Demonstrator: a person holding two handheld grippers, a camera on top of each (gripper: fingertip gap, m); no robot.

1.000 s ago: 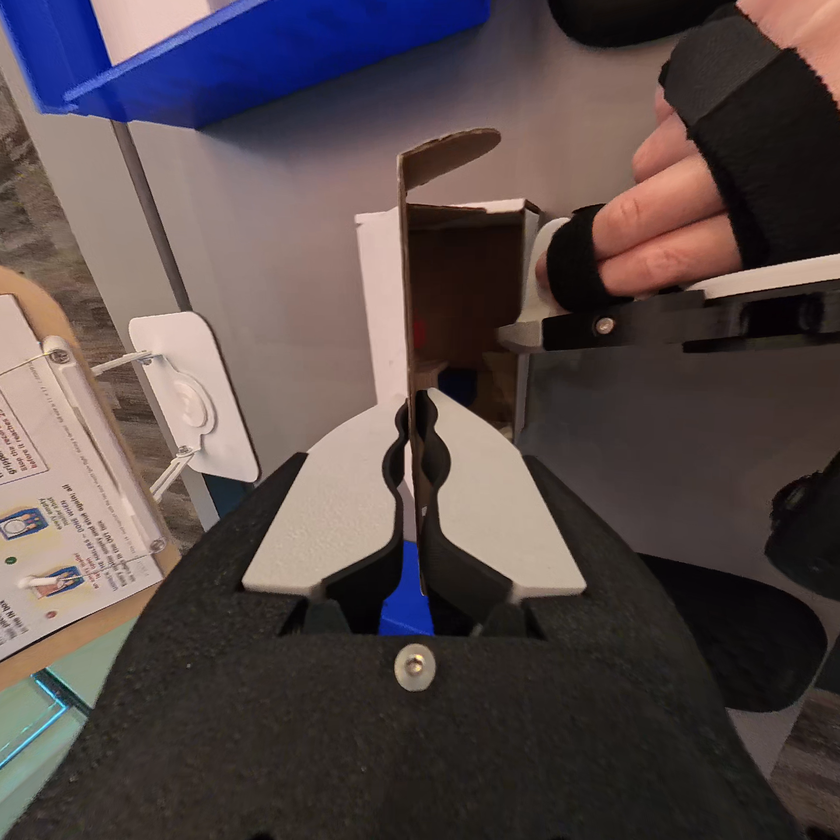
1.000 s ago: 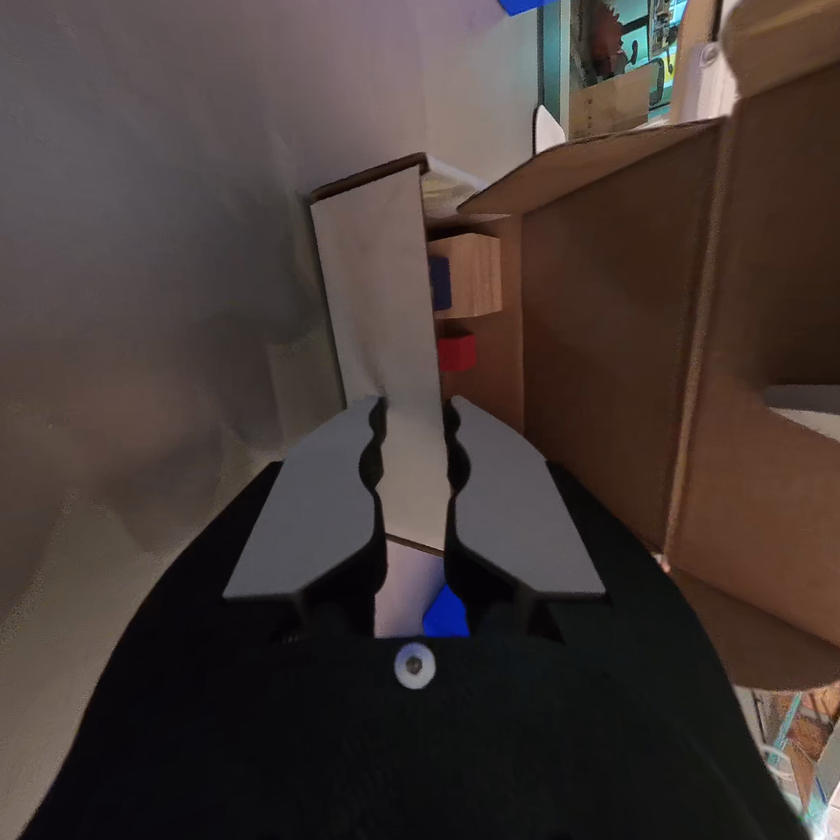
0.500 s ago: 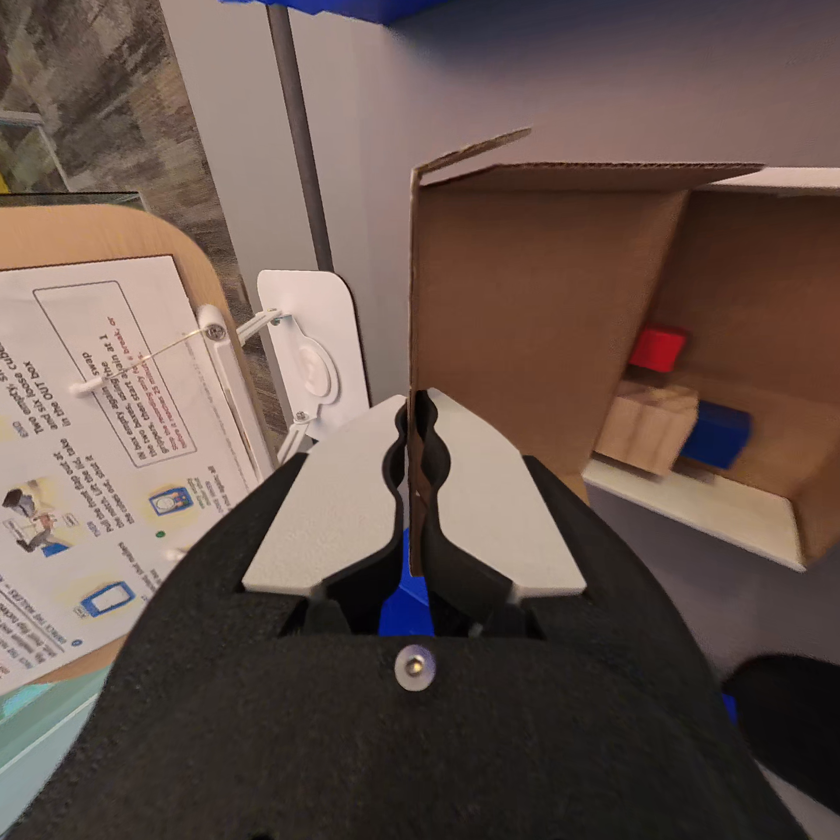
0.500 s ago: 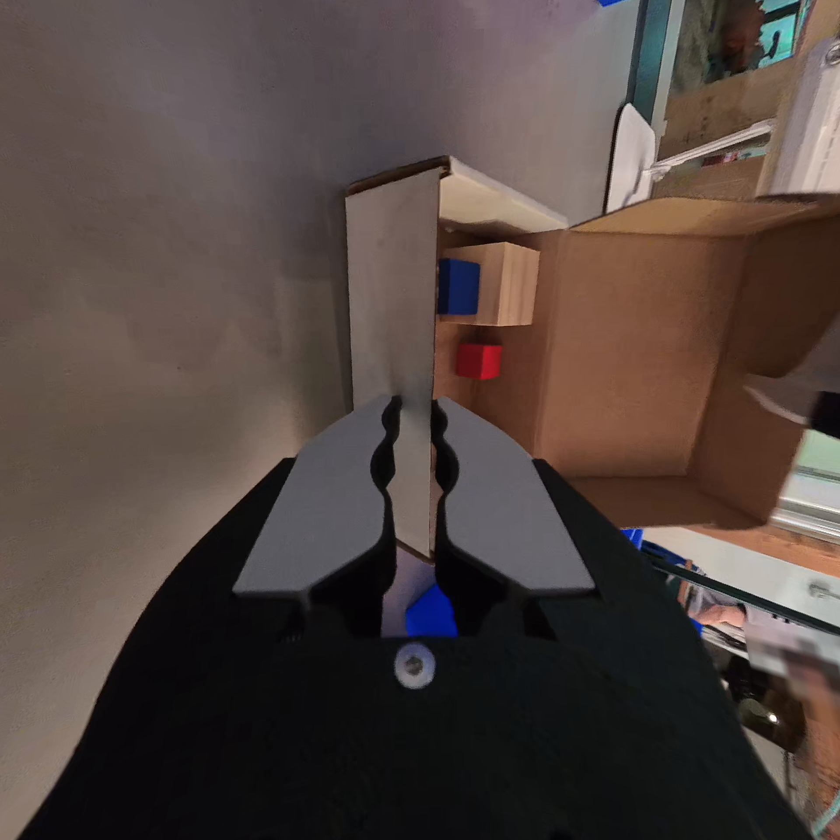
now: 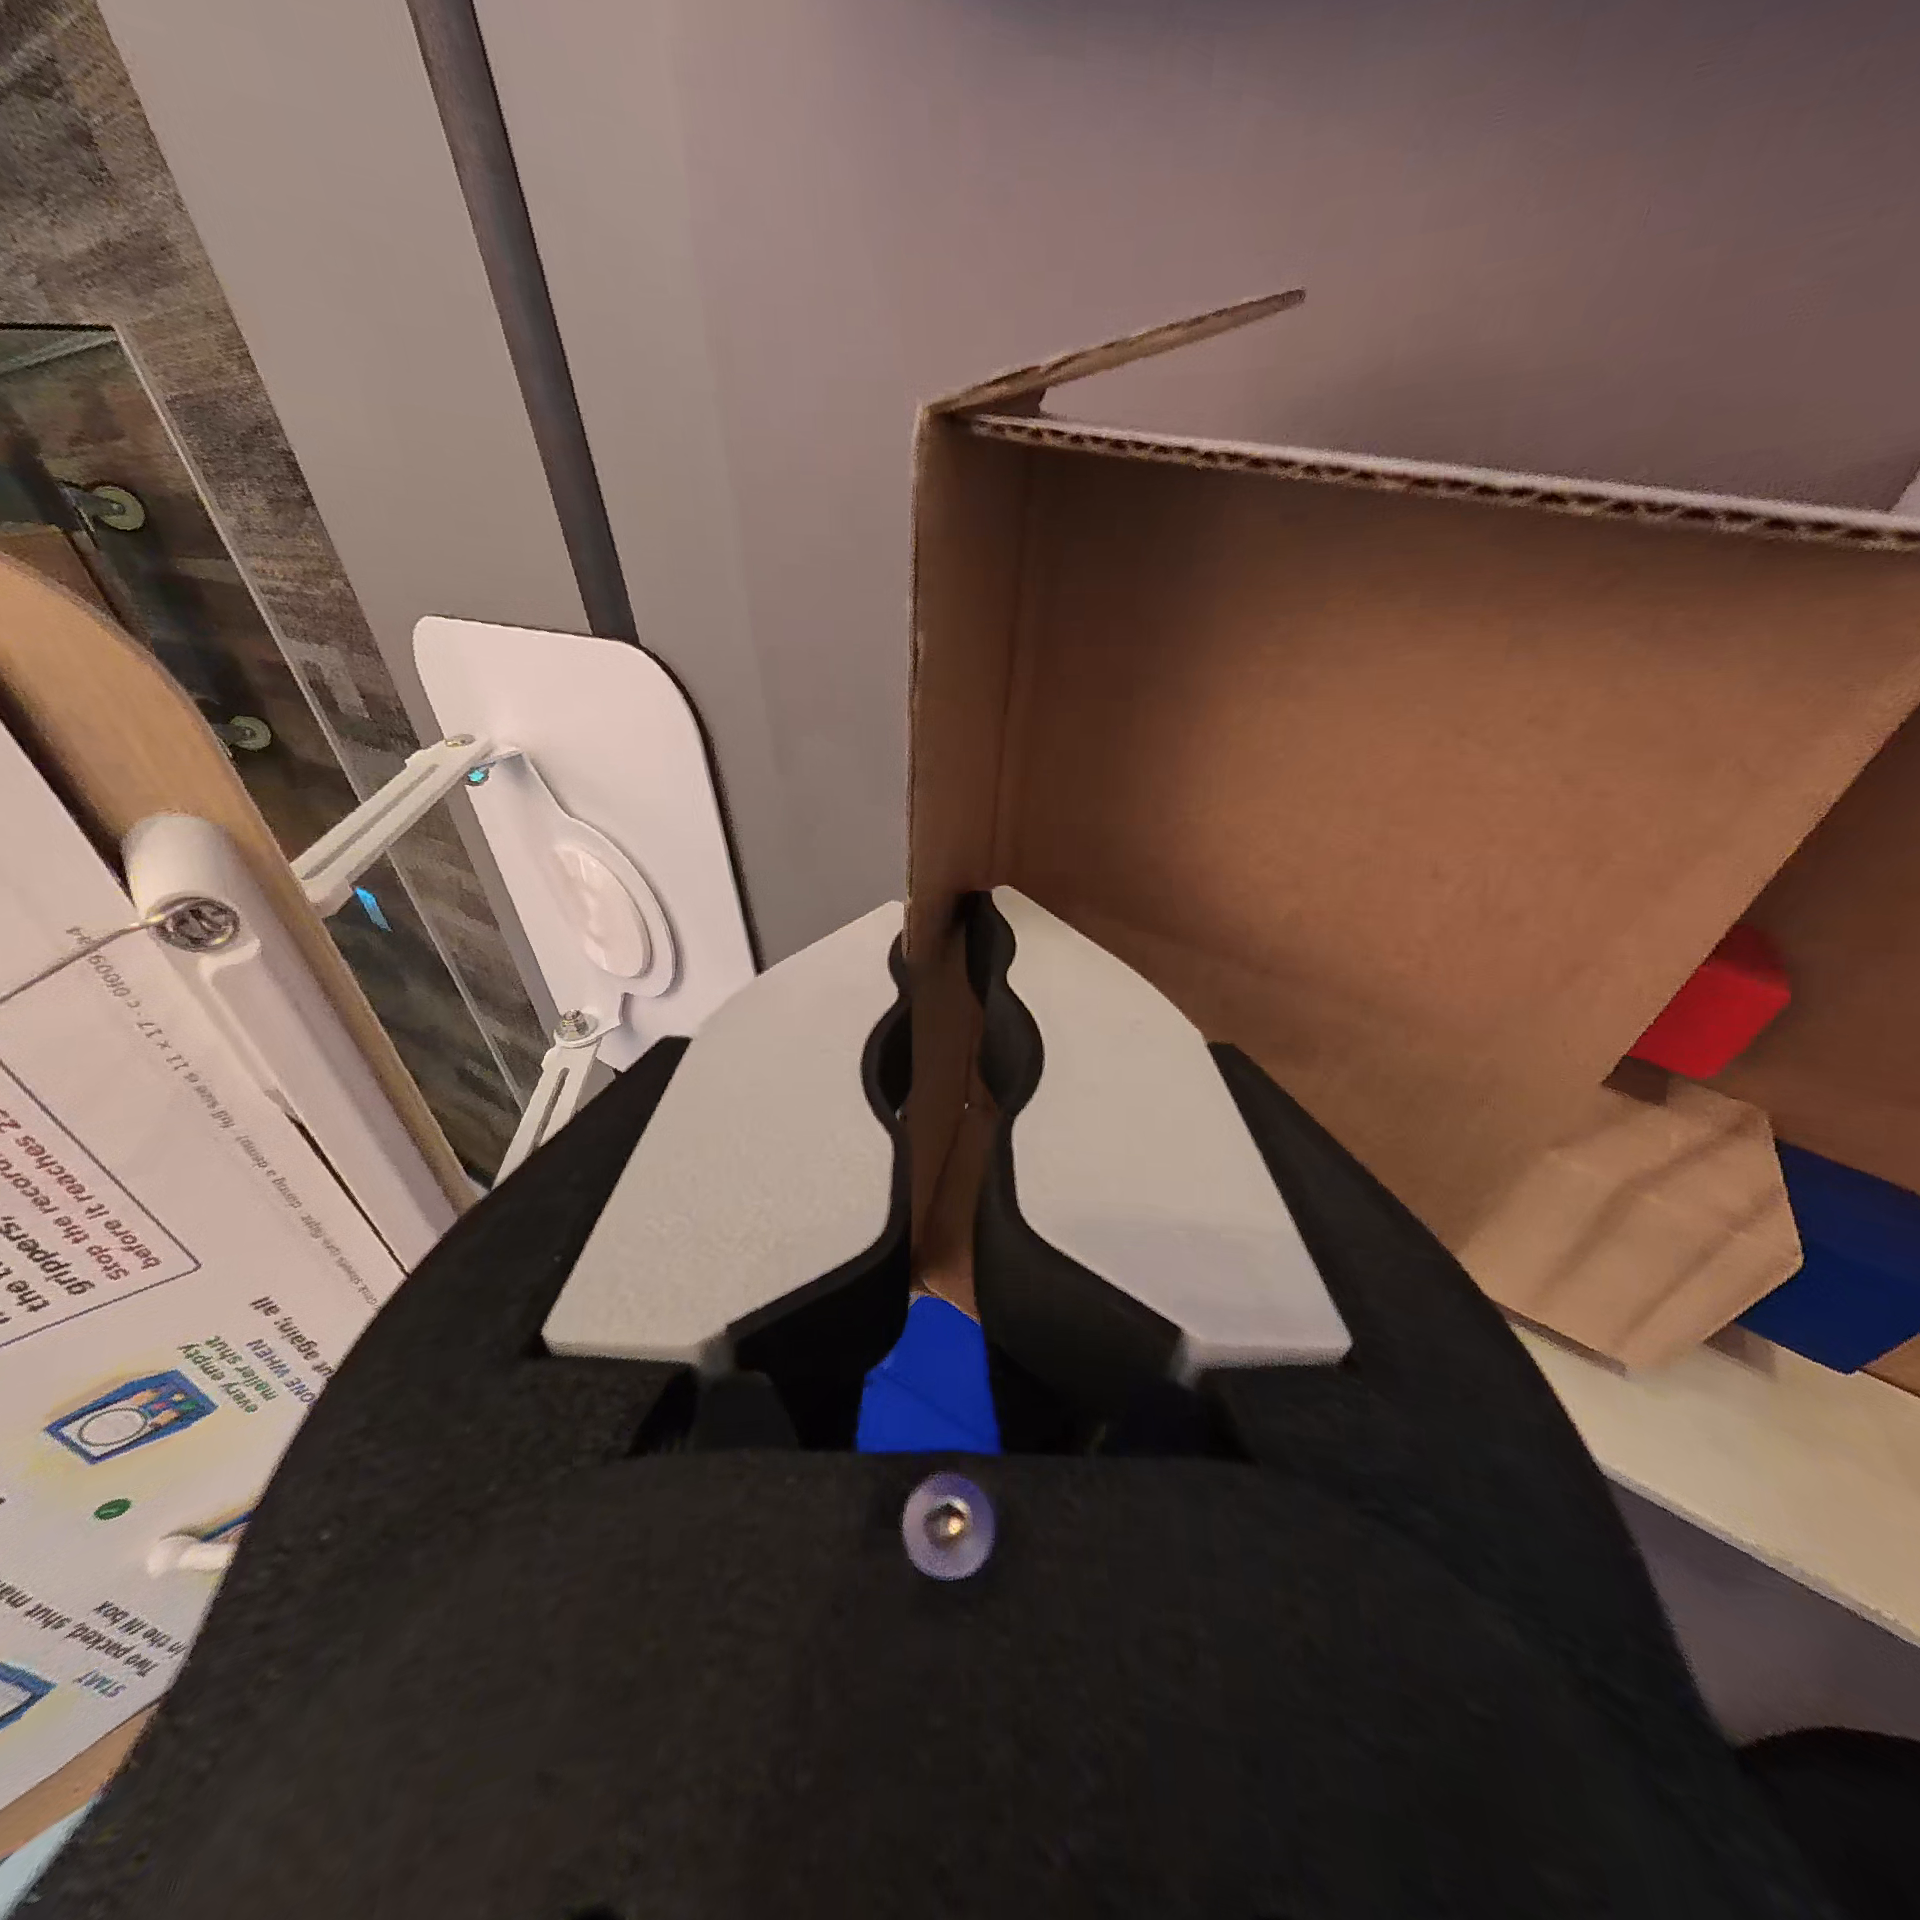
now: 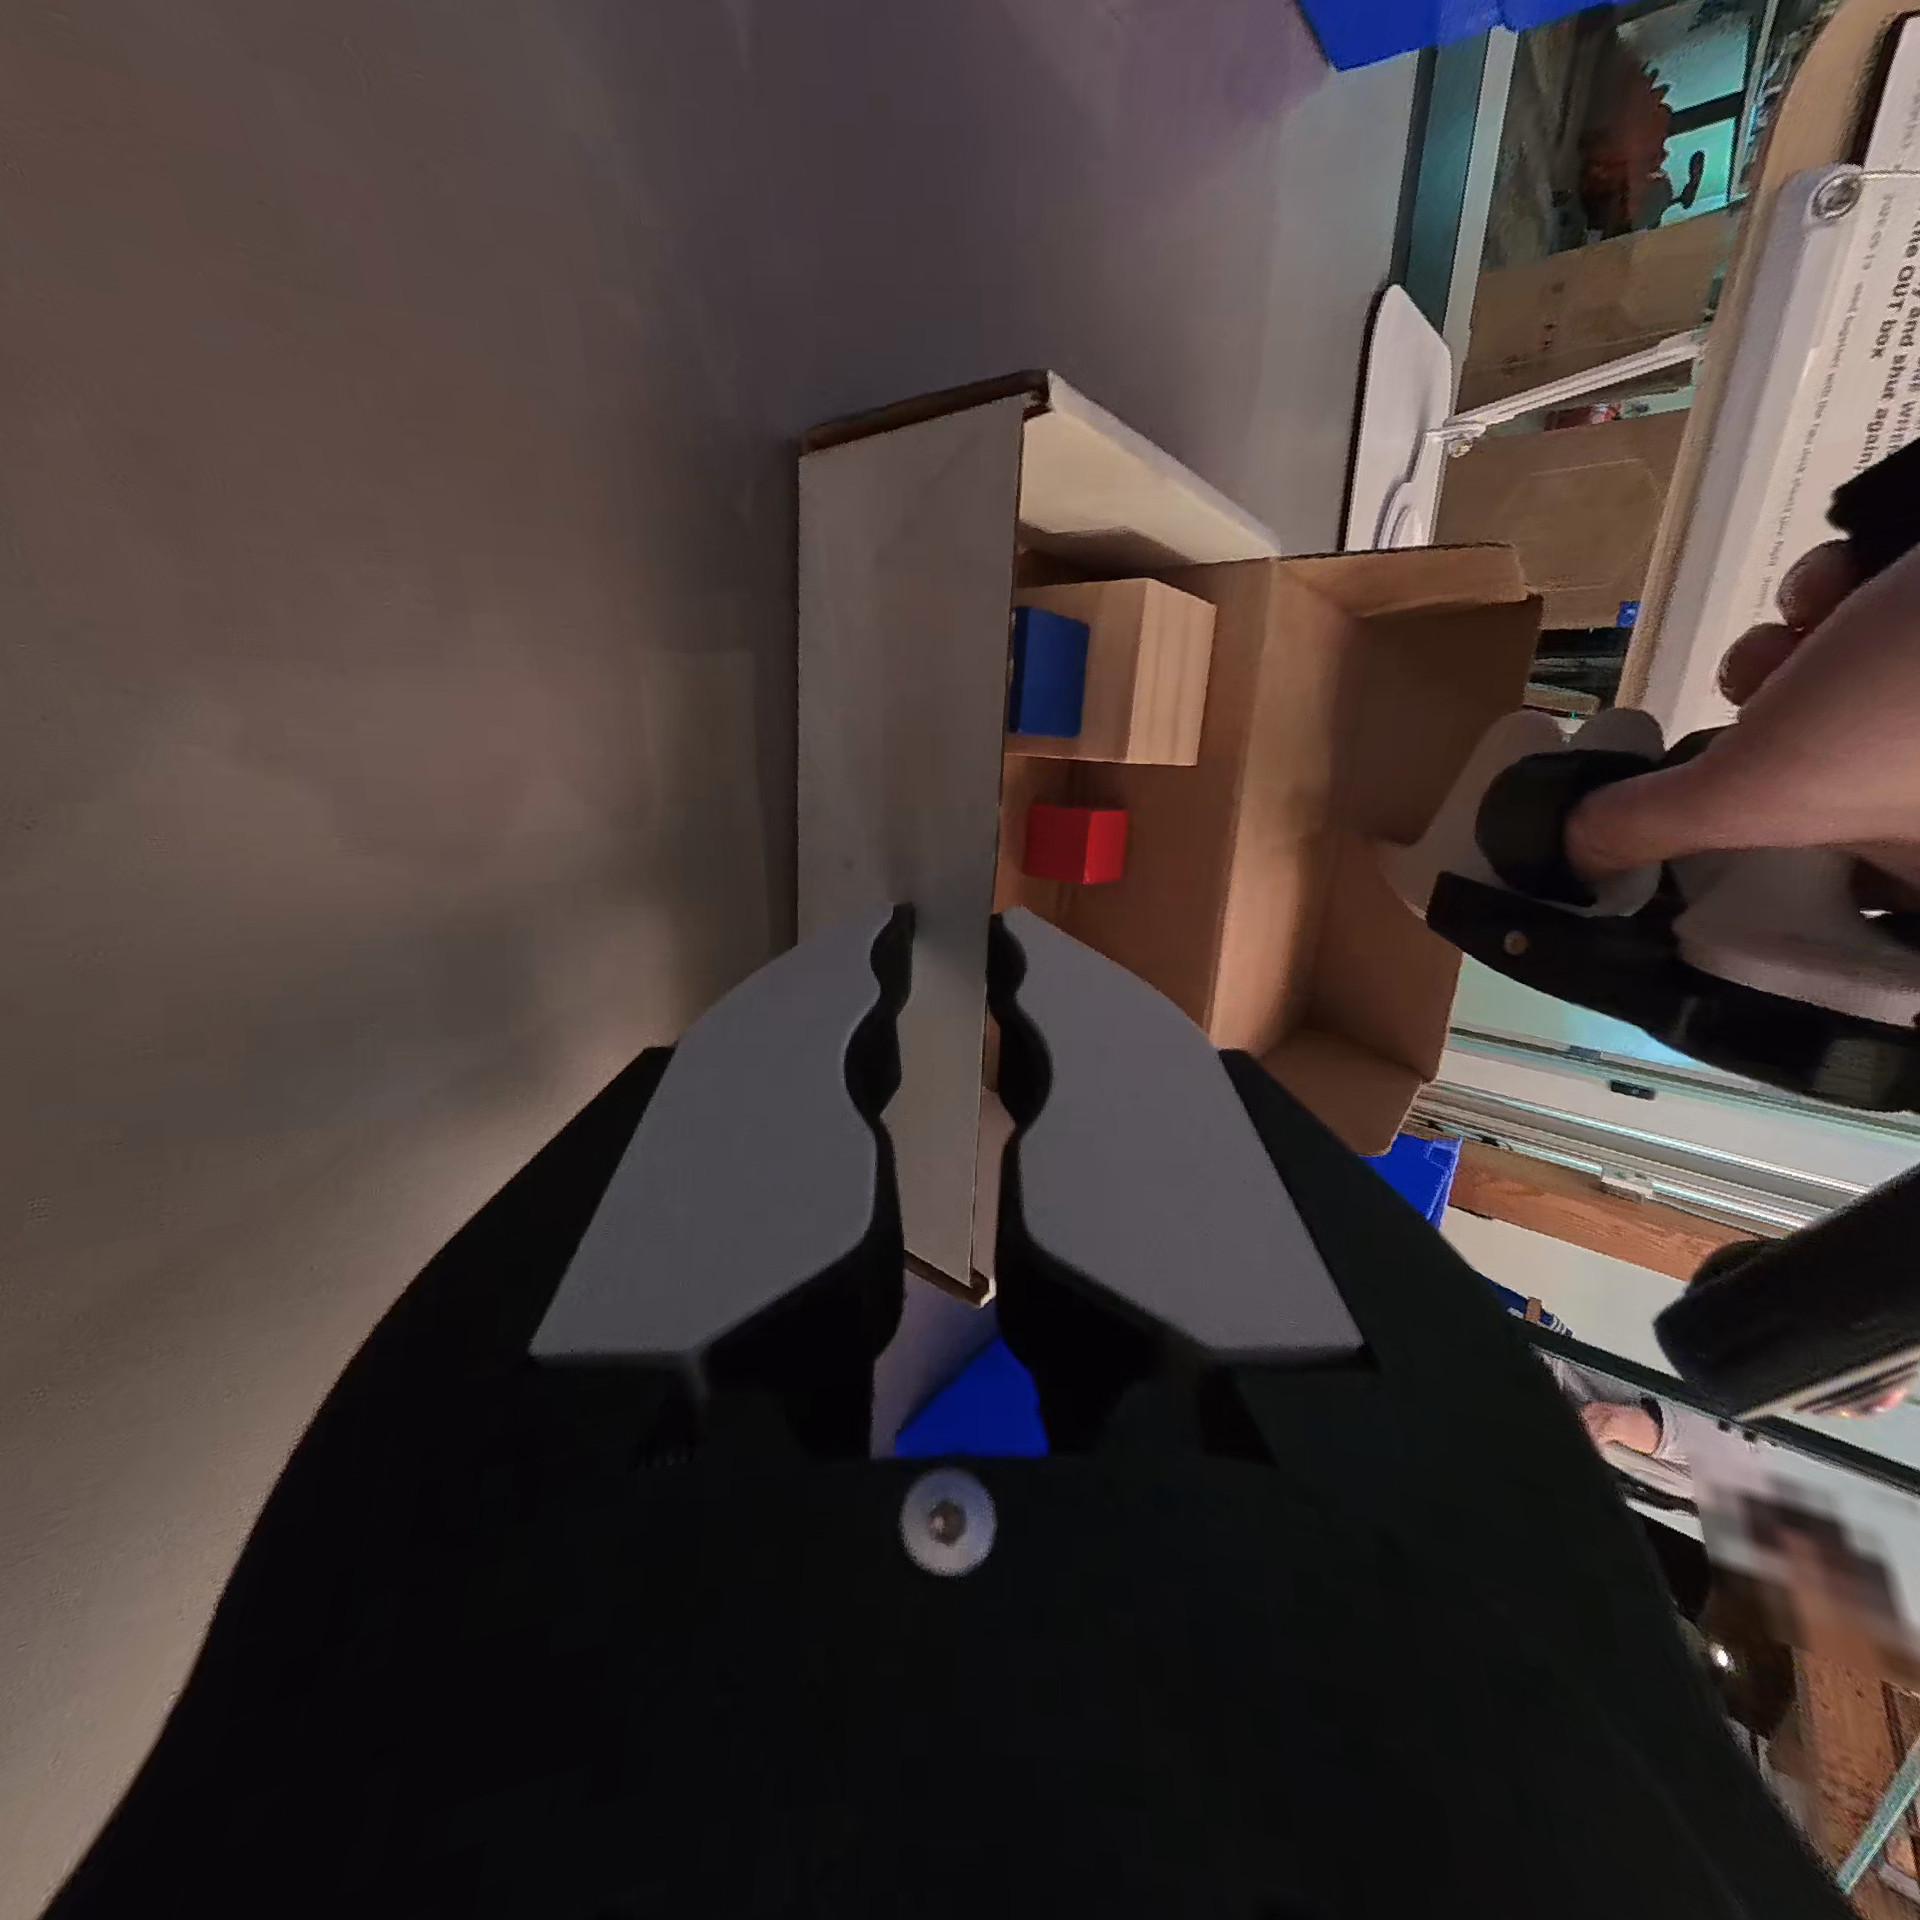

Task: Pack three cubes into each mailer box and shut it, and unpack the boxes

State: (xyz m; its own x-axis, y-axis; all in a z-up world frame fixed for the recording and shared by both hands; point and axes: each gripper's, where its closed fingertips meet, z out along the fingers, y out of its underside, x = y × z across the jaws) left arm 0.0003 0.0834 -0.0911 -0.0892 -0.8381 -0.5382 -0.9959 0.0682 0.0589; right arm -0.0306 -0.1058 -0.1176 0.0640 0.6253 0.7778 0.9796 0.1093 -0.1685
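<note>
A corrugated cardboard mailer box, brown inside and white outside, stands open above the grey tabletop, held between two handheld grippers. The left gripper has its fingers closed on the brown lid flap; the right gripper has its fingers clamped on the box's white front wall. Inside the box sit three cubes: a large pale wooden cube, a smaller glossy blue cube touching it, and a small red cube just beside them. The box looks packed or not yet emptied; closing or unpacking remains.
</note>
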